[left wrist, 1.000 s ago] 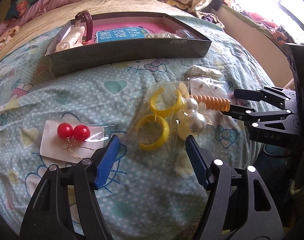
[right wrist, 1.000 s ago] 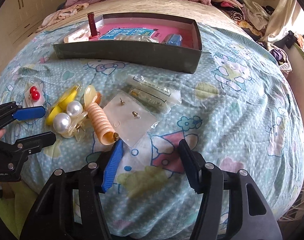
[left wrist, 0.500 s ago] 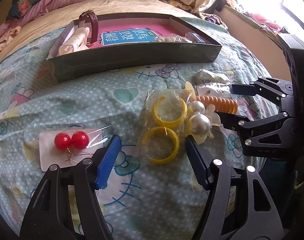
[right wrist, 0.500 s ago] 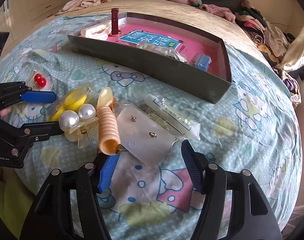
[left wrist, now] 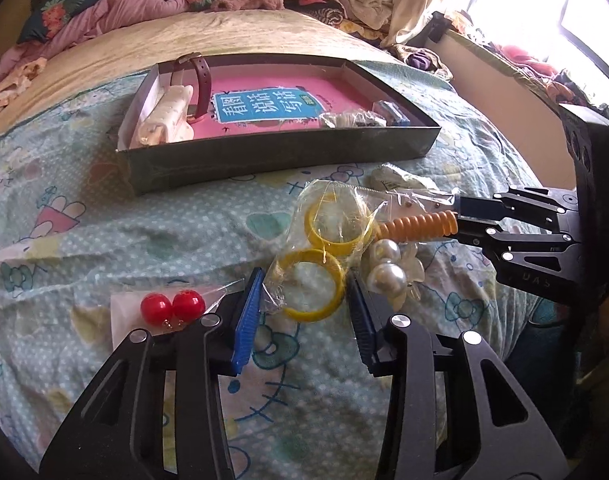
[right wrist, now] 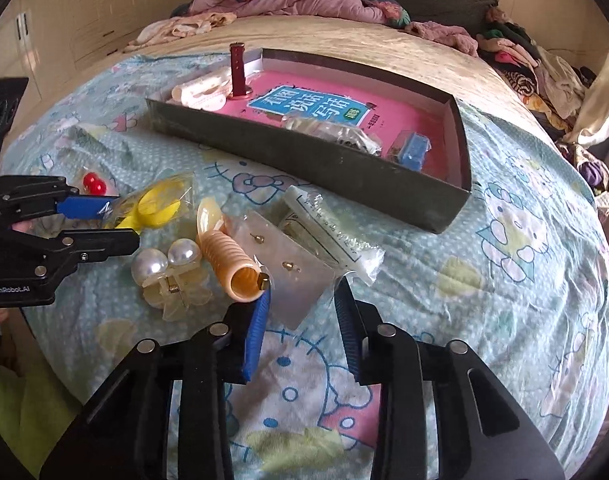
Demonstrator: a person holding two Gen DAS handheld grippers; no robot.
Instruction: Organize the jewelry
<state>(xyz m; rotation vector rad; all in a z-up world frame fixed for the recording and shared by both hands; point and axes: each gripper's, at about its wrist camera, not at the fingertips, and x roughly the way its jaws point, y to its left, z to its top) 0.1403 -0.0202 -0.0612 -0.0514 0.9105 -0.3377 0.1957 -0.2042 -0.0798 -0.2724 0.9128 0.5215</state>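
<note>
Both grippers are closing, left gripper [left wrist: 302, 300] around bagged yellow plastic hoops [left wrist: 310, 290], right gripper [right wrist: 302, 312] around a clear earring card [right wrist: 292, 268], probably bound for the dark cardboard tray [left wrist: 264, 160] beyond.

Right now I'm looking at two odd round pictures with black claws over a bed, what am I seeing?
Each picture comes from a camera on a hand-held gripper that a person carries, one per hand. The left hand-held gripper is closing around a bag of yellow hoop earrings. The right hand-held gripper is closing around a clear card of stud earrings. On the bedspread also lie red ball earrings, a pearl hair clip and a peach spiral hair tie. Behind them sits a shallow box.
</note>
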